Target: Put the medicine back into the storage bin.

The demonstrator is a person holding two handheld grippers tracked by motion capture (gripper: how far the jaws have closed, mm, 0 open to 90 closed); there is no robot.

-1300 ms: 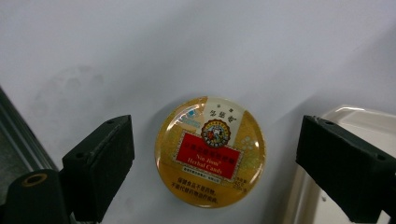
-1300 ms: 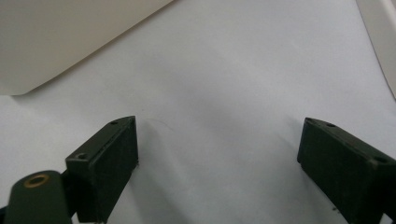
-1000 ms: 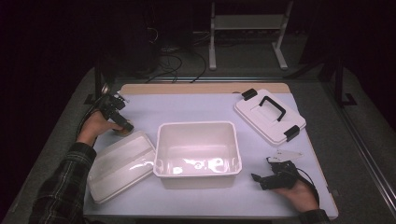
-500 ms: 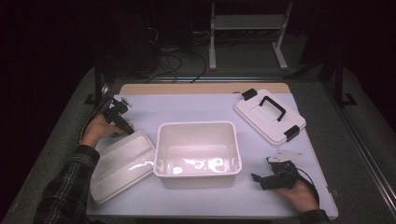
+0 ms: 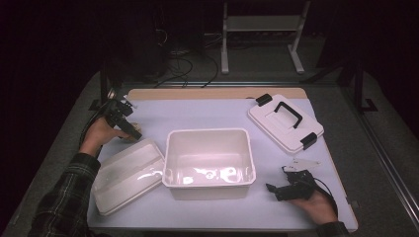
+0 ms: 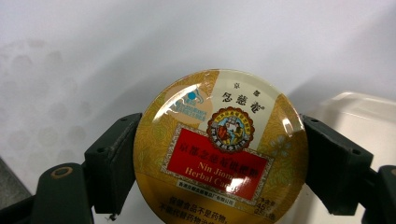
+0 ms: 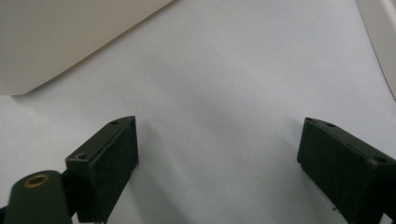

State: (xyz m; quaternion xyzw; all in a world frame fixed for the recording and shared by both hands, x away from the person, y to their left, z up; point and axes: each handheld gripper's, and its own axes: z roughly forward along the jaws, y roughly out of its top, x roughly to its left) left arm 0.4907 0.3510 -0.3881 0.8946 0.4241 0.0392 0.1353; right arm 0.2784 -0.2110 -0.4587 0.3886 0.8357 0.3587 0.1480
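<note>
Now left claw [image 6: 219, 154] clamped on both sides of a round candy tin [image 6: 220, 150], right claw [image 7: 219, 154] wide open, empty.

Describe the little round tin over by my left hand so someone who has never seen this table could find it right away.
Start at the big open white tub in the middle of the table, then look left past the flat clear lid lying beside it. Just behind that lid, the tin sits between the fingers of the left gripper. It is round, gold and glossy with a red label, the one colourful thing among white plastic.
</note>
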